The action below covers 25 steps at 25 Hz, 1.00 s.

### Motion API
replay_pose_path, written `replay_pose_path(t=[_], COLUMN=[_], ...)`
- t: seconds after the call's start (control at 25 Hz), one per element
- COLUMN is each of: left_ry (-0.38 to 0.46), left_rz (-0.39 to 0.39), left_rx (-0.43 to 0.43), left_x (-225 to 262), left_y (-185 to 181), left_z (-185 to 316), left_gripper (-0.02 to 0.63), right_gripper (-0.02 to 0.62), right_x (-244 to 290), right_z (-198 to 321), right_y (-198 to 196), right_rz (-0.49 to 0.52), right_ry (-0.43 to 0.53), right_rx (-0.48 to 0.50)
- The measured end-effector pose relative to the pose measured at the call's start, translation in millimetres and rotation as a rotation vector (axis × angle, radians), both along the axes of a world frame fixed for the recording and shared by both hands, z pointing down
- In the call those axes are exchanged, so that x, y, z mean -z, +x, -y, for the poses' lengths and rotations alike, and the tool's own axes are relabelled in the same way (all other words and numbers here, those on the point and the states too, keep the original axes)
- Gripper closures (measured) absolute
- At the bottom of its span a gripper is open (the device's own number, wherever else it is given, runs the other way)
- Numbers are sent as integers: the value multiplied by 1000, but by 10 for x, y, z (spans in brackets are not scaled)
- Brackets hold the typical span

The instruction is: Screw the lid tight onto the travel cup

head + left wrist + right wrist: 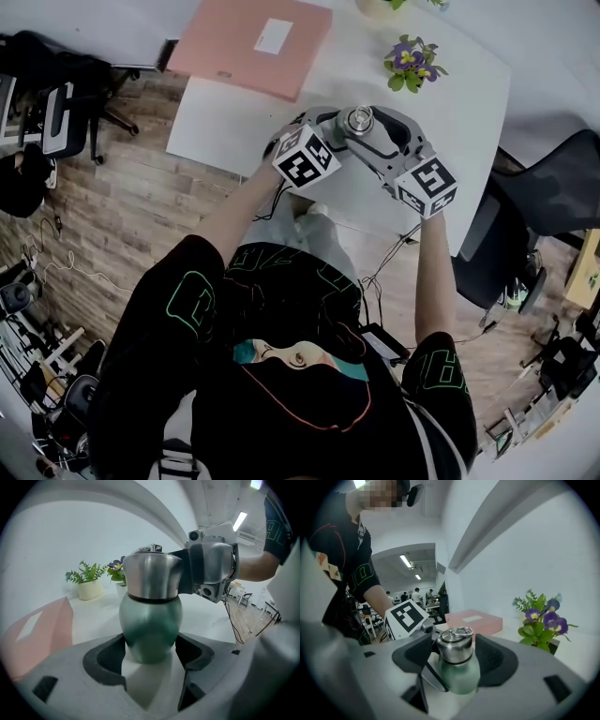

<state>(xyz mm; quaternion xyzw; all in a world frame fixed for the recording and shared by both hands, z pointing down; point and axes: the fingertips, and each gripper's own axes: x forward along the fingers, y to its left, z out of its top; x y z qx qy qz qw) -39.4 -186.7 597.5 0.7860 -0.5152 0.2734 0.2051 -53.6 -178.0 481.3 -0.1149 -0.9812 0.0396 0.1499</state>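
The right gripper (455, 657) gapes narrowly clear around the lid (455, 645).

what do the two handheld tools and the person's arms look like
The left tool and right tool are light grey with dark padded jaws, each carrying a white cube with black square markers. Thin black cables trail from them. The person wears a black short-sleeved top with green outlined print.
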Motion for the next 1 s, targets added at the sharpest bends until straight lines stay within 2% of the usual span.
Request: replay_pose_path(t=[0.24,0.56,0.76,1.0], left_ry=[0,1,2,5], left_rz=[-3,-9,-11,-10], left_rx=[3,4,7,10], left_x=[-5,-6,-11,-16], left_y=[5,0,0,-8], left_z=[-5,-2,-3,-1], left_gripper=[261,261,261,261], right_gripper=[311,342,347,348], right_x=[-84,-70,-61,-61], right_z=[-7,-24,-15,16], right_y=[-37,-53,-56,-54], right_rz=[-68,-54,-25,38], right_ry=[97,72,71,56], right_rx=[117,159,97,-95])
